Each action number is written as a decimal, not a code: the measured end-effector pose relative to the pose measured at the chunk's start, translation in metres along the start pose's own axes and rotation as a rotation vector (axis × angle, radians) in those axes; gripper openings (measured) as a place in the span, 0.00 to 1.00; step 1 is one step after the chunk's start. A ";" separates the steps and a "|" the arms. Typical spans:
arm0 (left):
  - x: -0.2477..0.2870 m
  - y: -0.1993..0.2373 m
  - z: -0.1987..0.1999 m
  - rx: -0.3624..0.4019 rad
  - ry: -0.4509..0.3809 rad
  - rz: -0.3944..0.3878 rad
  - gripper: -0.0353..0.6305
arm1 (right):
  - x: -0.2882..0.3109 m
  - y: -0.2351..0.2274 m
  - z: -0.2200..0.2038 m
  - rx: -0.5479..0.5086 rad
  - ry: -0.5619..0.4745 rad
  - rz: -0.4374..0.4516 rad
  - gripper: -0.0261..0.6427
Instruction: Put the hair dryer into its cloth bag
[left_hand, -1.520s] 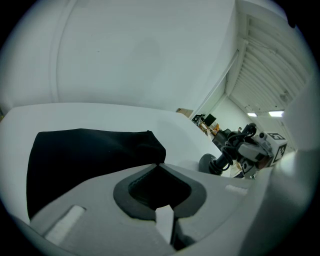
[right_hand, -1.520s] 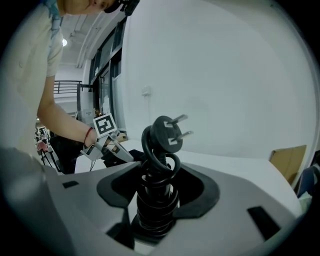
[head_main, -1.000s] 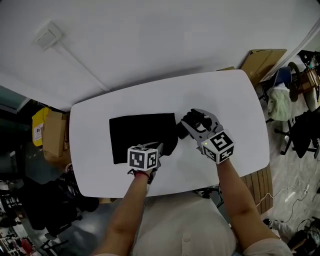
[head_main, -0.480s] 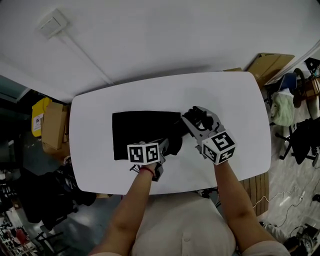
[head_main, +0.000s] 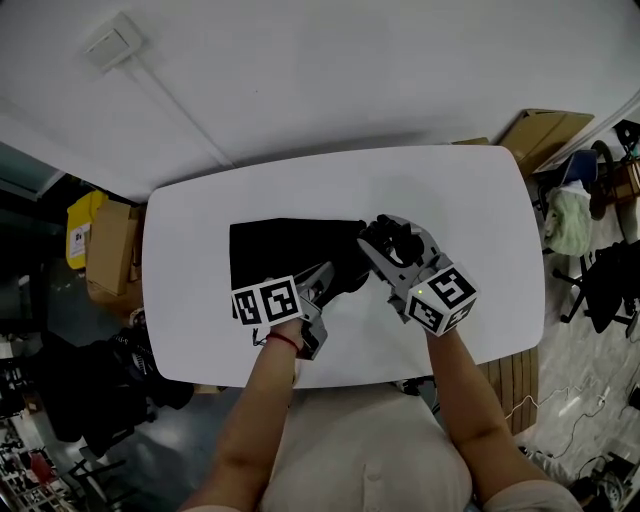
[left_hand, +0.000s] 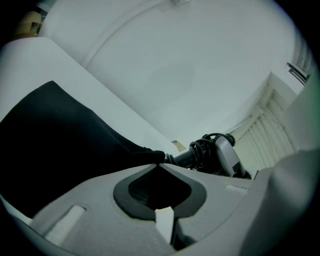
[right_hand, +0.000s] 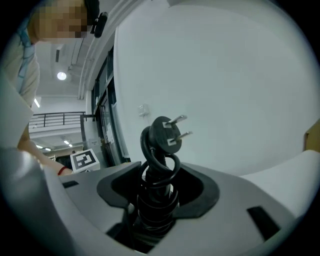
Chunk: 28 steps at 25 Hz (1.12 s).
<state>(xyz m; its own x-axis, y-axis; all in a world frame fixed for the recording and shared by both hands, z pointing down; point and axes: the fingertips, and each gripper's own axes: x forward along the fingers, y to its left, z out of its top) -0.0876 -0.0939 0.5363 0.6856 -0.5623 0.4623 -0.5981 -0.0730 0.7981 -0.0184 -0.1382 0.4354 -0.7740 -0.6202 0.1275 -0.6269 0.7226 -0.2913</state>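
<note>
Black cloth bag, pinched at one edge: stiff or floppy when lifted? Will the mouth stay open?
Likely floppy: the cloth bag drapes from the shut left gripper down onto the table. Probably light, since a pinch at one edge raises it. The mouth likely collapses unless held.

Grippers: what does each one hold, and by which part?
The left gripper pinches the cloth bag by its edge. The right gripper holds the hair dryer by its handle, which has the cord wound round it.
</note>
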 end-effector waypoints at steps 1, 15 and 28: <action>-0.004 -0.004 0.002 -0.006 -0.008 -0.011 0.08 | 0.002 0.000 0.002 0.032 -0.024 0.008 0.36; -0.026 -0.007 0.009 -0.056 -0.039 -0.060 0.08 | 0.031 0.019 -0.039 0.350 -0.109 0.174 0.36; -0.020 -0.013 -0.018 -0.015 0.035 -0.066 0.08 | -0.014 0.074 -0.069 -0.114 0.212 0.220 0.37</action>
<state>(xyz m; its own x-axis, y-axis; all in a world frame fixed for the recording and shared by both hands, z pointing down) -0.0864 -0.0670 0.5238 0.7374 -0.5279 0.4214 -0.5451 -0.0967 0.8328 -0.0600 -0.0551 0.4775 -0.8859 -0.3761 0.2716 -0.4389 0.8692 -0.2279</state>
